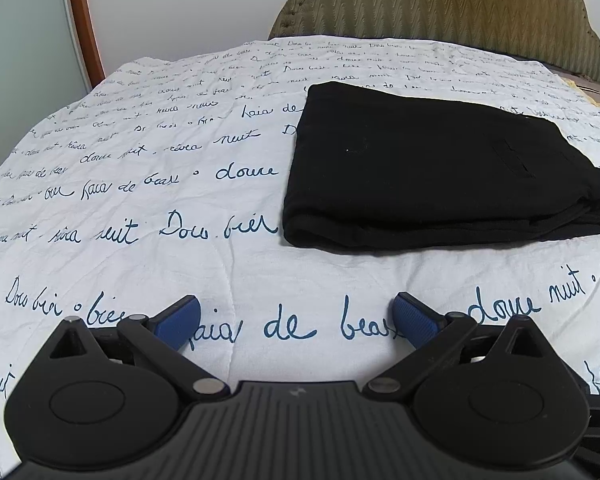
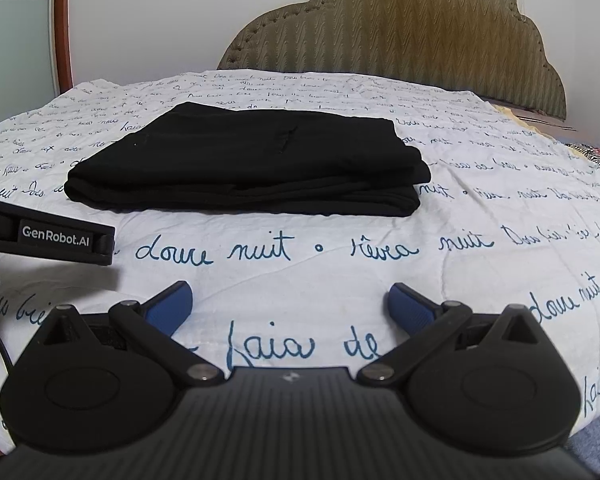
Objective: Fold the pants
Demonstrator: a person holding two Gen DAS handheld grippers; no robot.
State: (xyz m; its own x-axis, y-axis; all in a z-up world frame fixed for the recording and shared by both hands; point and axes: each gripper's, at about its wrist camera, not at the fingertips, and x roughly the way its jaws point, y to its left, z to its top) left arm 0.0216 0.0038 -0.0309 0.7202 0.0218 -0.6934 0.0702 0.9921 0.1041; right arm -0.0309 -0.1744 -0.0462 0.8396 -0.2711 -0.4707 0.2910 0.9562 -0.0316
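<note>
2 grippers, left and right, spread wide, empty, near bed's front edge; pants folded mid-bed, likely done

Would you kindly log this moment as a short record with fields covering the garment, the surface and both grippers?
garment: black pants, folded into a compact stack of layers
surface: white bedspread with blue cursive writing
garment position: lying flat on the bedspread, ahead of both grippers
left gripper: jaws spread wide, holding nothing, apart from the pants
right gripper: jaws spread wide, holding nothing, apart from the pants
background: padded headboard behind the bed
task state: pants appear fully folded
</note>
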